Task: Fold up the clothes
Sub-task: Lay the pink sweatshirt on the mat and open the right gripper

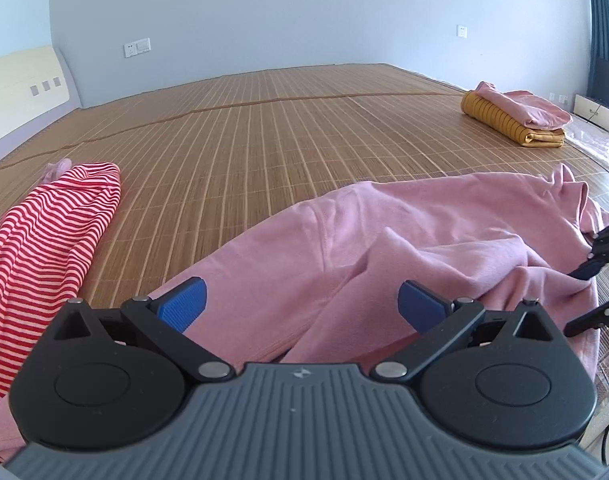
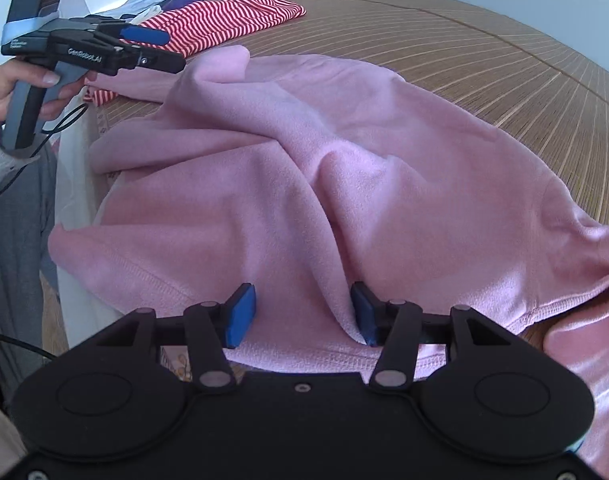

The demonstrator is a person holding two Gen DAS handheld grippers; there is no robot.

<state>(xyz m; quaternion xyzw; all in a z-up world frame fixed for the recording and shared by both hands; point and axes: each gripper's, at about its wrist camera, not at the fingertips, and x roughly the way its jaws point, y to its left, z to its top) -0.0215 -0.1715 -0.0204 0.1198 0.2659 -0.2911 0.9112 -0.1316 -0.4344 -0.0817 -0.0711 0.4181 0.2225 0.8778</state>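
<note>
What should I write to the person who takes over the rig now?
Left gripper: open, holding nothing, above the pink top.
Right gripper: open, fingers astride a ridge at the top's hem.
Pink top lies crumpled on the mat; striped garment lies unfolded to the left.
Done: folded pile at the far right.
Left: fold the pink top, then the striped one.

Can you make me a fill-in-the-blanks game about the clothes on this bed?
1. The crumpled top between both grippers is the colour ____.
2. The striped garment is red and ____.
3. Far away, a folded pink piece lies on a ____ folded cloth.
4. The left gripper has its jaws ____, gripping nothing.

Missing words: pink; pink; yellow; open
</note>
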